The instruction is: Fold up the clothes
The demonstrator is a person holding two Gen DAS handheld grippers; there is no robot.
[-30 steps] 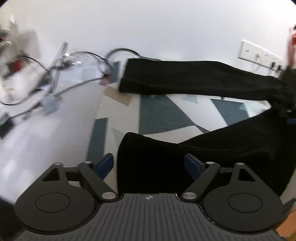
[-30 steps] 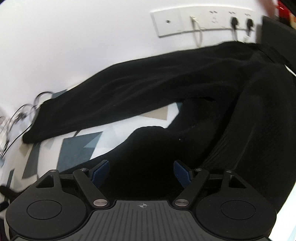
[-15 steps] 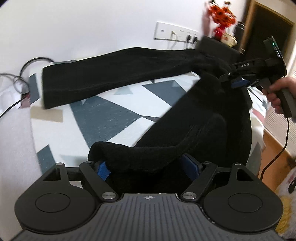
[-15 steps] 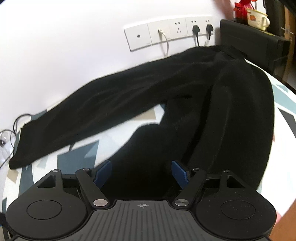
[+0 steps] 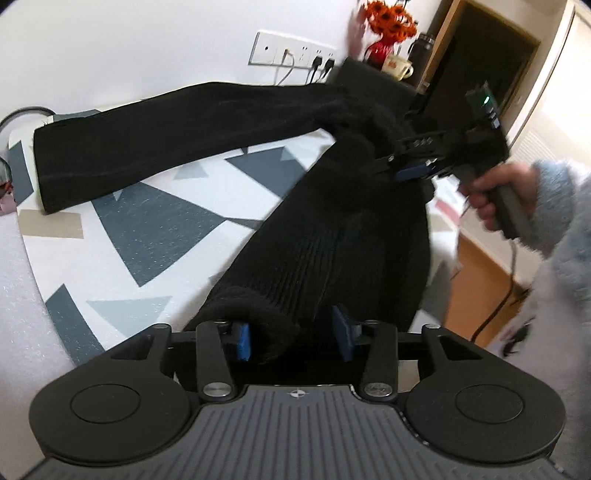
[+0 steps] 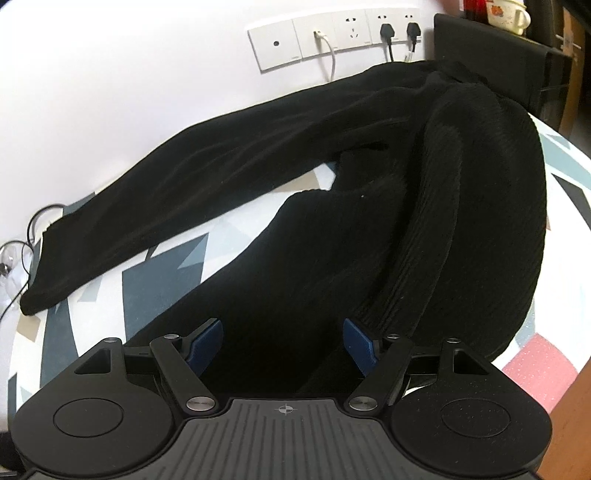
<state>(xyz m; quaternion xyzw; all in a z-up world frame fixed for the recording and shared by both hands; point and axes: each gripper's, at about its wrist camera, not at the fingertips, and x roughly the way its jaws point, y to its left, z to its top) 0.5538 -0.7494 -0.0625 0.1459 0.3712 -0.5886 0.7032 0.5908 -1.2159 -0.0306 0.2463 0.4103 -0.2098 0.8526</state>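
Black ribbed trousers (image 5: 332, 236) lie on a table with a grey-triangle cloth (image 5: 147, 221). The far leg (image 5: 166, 129) stretches flat along the wall. The near leg runs up to my left gripper (image 5: 291, 338), which is shut on its rolled hem, raised off the table. In the left wrist view my right gripper (image 5: 410, 166), held by a hand (image 5: 491, 195), grips the waist end. In the right wrist view the trousers (image 6: 461, 184) arch up in a hump, and black cloth fills the gap of my right gripper (image 6: 283, 345).
A white socket strip (image 6: 332, 37) with plugged cables is on the wall behind the table. A black cabinet (image 6: 487, 48) with a red vase of flowers (image 5: 384, 29) and a mug stands at the far right. Loose cables (image 6: 22, 251) lie at the left end.
My left gripper closed on the near leg's hem, lifted it and swung right toward the waist. The right gripper rose and drew back with the waist cloth, forming the hump.
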